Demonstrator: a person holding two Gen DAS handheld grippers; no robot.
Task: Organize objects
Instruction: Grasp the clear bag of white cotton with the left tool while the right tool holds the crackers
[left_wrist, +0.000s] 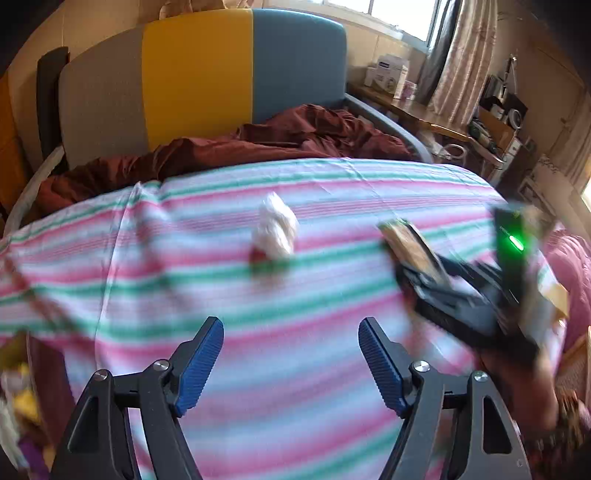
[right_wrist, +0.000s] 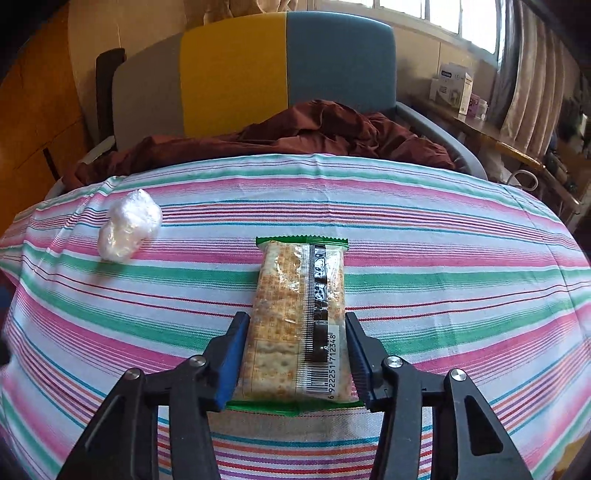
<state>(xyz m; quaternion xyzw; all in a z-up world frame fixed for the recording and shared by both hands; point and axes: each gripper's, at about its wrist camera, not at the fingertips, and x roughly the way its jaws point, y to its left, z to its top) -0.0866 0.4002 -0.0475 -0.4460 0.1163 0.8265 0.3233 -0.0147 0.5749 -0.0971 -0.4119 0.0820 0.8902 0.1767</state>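
Striped bedsheet (right_wrist: 443, 236) carries one cracker packet (right_wrist: 299, 317) and one white wrapped lump (right_wrist: 129, 229). Right gripper (right_wrist: 295, 363) fingers clamp the packet; its barcode shows only in the right view. Left gripper (left_wrist: 291, 363) fingers stand apart, empty.

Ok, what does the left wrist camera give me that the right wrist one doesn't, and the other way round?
Only the left wrist view shows the left gripper, open over bare sheet, and the right gripper from outside, plus a cluttered shelf by the curtain.

Only the right wrist view shows the cracker packet clearly, barcode side facing the camera, with the right gripper's blue pads against its two long edges.

Both show the striped sheet, the white wrapped bundle lying on it, the maroon blanket and the yellow-and-blue headboard.
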